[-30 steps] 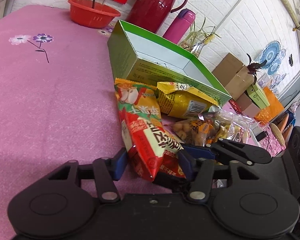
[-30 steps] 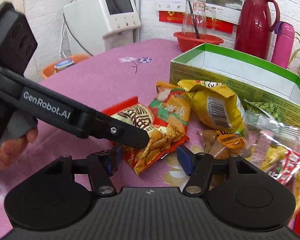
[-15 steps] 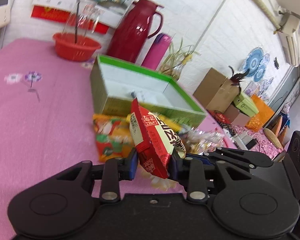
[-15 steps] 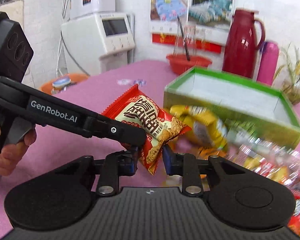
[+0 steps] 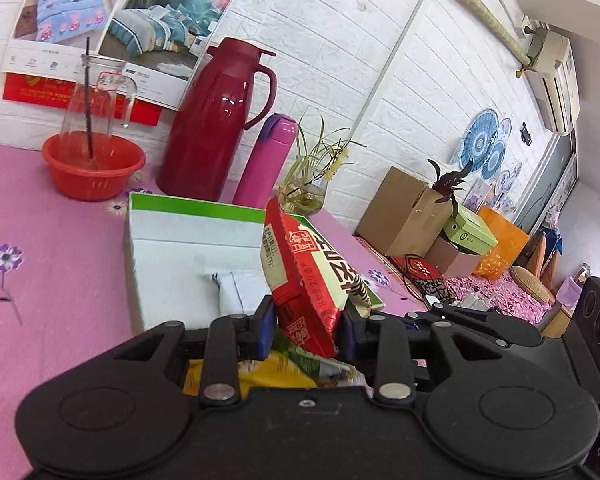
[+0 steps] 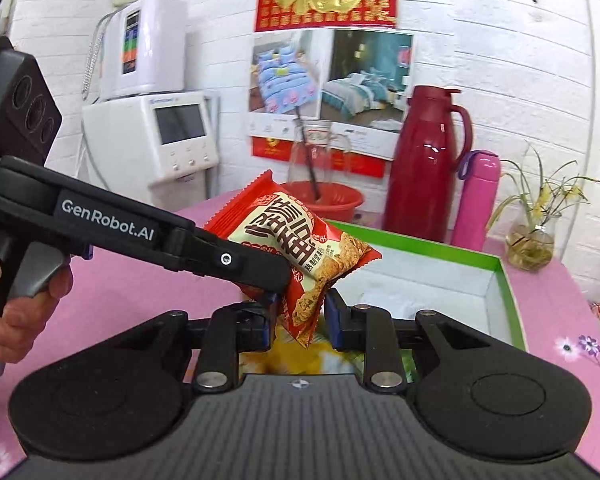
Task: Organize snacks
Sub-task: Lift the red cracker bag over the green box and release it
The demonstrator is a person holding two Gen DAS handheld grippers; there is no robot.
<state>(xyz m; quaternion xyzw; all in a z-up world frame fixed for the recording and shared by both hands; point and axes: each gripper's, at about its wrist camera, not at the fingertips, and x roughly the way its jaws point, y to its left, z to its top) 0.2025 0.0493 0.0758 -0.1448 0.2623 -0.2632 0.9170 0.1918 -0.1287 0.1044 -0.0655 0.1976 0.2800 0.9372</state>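
Table: pink cloth [image 5: 52, 280], flower print.
Wall: white brick; red jug [image 5: 216, 120] in front.
Snack packet [image 6: 300, 248]: lifted over the green box [image 6: 496, 292].
Left hand-held gripper [image 5: 306, 326]: pinching the packet.
Right hand-held gripper [image 6: 300, 316]: pinching its bottom corner.

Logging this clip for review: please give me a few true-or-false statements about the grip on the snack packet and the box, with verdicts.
1. The red snack packet with crackers printed on it is off the pink tablecloth. True.
2. Only the right gripper is at the packet. False: the left gripper is closed on it too.
3. The green-rimmed white cardboard box already holds several packets. False: its visible interior shows no packets.
4. A dark red thermos jug stands behind the box. True.
5. The orange plastic basin sits inside the box. False: it sits on the tablecloth.
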